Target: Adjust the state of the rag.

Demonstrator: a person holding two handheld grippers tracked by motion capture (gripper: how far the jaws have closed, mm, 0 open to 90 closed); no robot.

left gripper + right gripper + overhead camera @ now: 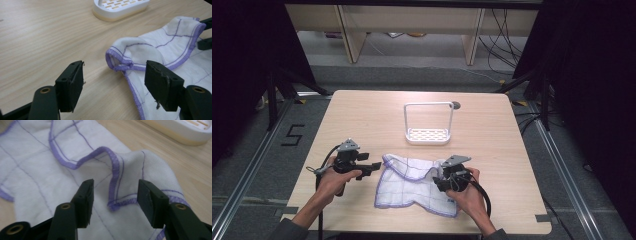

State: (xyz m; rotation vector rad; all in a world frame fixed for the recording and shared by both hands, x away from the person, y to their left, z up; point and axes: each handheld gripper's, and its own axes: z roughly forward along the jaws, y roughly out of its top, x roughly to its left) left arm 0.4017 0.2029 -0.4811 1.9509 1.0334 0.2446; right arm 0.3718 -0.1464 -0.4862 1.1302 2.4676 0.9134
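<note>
The right gripper [113, 198] hangs just above the white cloth with purple hem [82, 157], its jaws apart with nothing pinched; a raised, folded-over corner of the hem lies between and just beyond the fingertips. That bunched fold looks like the result of a corner having been turned inward, so the work in hand is probably folding the cloth, and the open jaws suggest a hold let go or a new one being lined up.

The left gripper [113, 82] also stands with its jaws wide apart and empty. One pad [75, 82] is over bare wood, while the other pad [160, 82] sits over the cloth's edge, and a curled purple-hemmed corner lies just ahead between them. Placed so, it could close on that corner with a short push forward.

In the high view, the left gripper [371, 168] sits just beside the cloth's [412, 192] left edge and the right gripper [441, 180] rests over its right part, one hand at each side, as suits handling a limp sheet from two ends. The cloth lies rumpled near the person's edge, its far side turned over on itself.

Beyond the fingertips stands a white soap rack [428, 134] with a tall wire handle, apart from the cloth. The table [362, 120] is pale wood. Farther off are grey floor, dark curtains at both sides, trailing cables, and wooden furniture legs.
</note>
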